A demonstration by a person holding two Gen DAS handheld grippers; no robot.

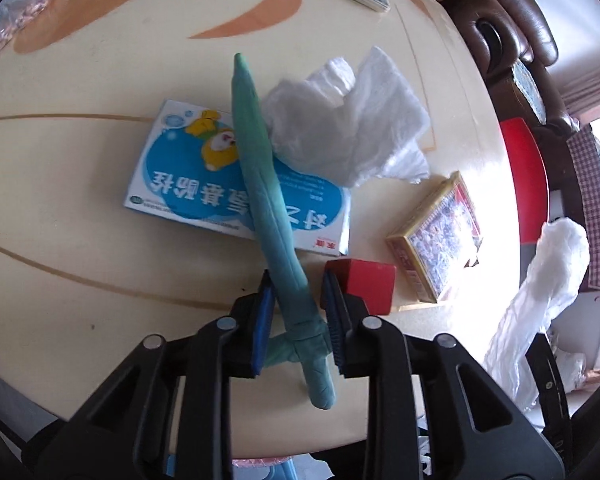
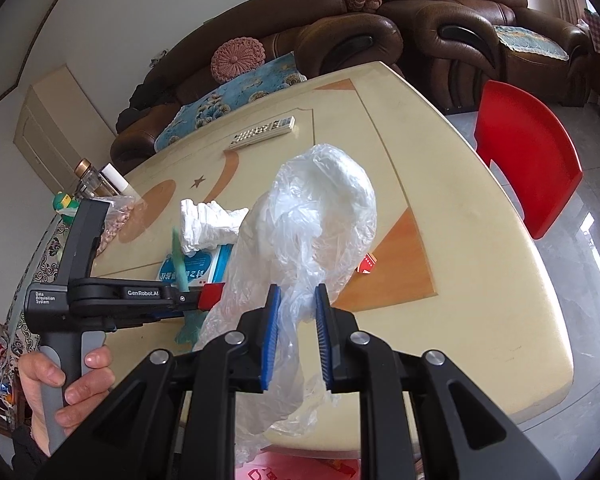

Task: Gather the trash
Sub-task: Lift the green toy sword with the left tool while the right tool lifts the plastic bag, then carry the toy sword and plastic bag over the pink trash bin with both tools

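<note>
Both grippers were clenched — the left gripper (image 1: pixel 296 320) pinched a teal toy sword (image 1: pixel 268 208), the right gripper (image 2: pixel 298 332) a clear plastic bag (image 2: pixel 308 232).

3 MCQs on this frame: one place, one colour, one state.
1. What does the green toy sword lie across?
A. remote
B. blue box
C. chair

2. Colour of the chair?
A. red
B. brown
C. white

3. What do the right tongs hold?
A. tissue
B. nothing
C. plastic bag

Answers:
1 B: the blade crosses the blue box, with the tissue beside it.
2 A: its seat shows red past the table edge.
3 C: the clear plastic bag is gathered between the closed pads.
</note>
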